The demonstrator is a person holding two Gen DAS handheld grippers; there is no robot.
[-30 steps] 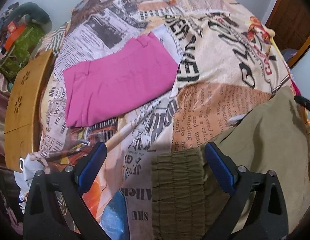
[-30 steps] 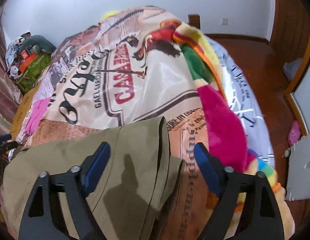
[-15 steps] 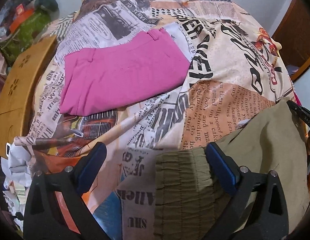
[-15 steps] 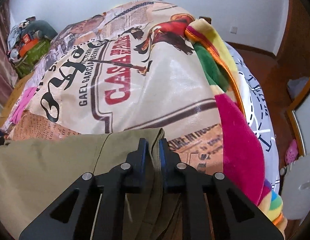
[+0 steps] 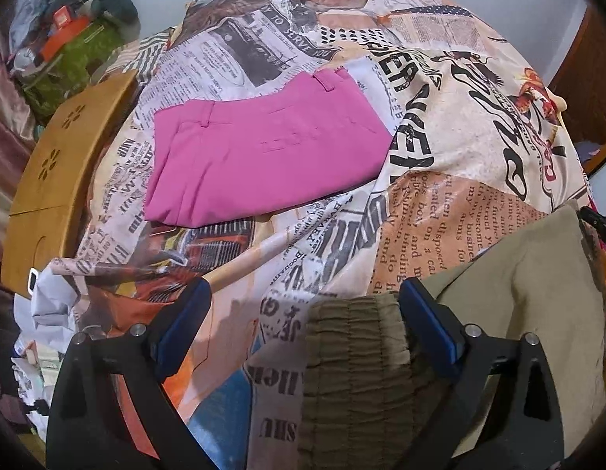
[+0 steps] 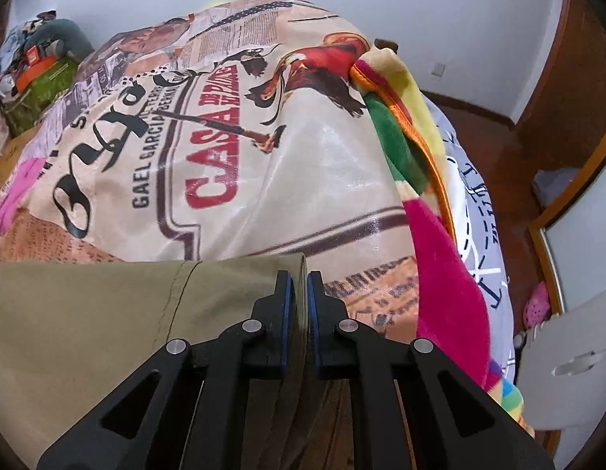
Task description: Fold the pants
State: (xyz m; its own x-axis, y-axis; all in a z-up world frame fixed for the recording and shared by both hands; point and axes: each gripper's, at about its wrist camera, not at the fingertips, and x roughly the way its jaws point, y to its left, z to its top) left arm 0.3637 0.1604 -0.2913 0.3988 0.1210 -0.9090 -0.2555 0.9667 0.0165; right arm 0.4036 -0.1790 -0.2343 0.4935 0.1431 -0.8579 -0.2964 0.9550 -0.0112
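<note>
Bed [image 5: 440, 125], the landmark for every entry below: a broad mattress under a glossy cream-and-orange cover printed with newspaper text, posters and a red rooster.

Olive-khaki cotton pants [image 5: 538, 293], your task item: spread flat across the near edge of the bed, closest to you. The gathered, ribbed elastic waistband [image 5: 354, 368] lies at the near left part of the bed; the smooth leg fabric runs along the near edge to the bed's right side, where its corner ends [image 6: 240, 270].

Striped fleece blanket [image 6: 432, 243] in yellow, green, orange and magenta: draped down the right side of the bed, over a grey sheet with dashed lines.

Folded bright pink pants [image 5: 264, 149]: lying flat on the middle-left of the bed, well apart from the olive pair.

Curved wooden board [image 5: 56, 164] with flower-shaped cut-outs: against the left side of the bed.

Pile of belongings [image 5: 68, 39], green, orange and grey: beyond the bed's far left corner, by the wall.

Your left tool [image 5: 303, 325], black arms with blue pads: jaws spread wide, poised over the bed's near left edge. The waistband lies between them just beside the right-hand pad; you cannot tell from this view whether that pad touches it.

Your right tool [image 6: 298, 301], same make: jaws pressed together, pinching the folded corner edge of the olive pants at the bed's near right.
</note>
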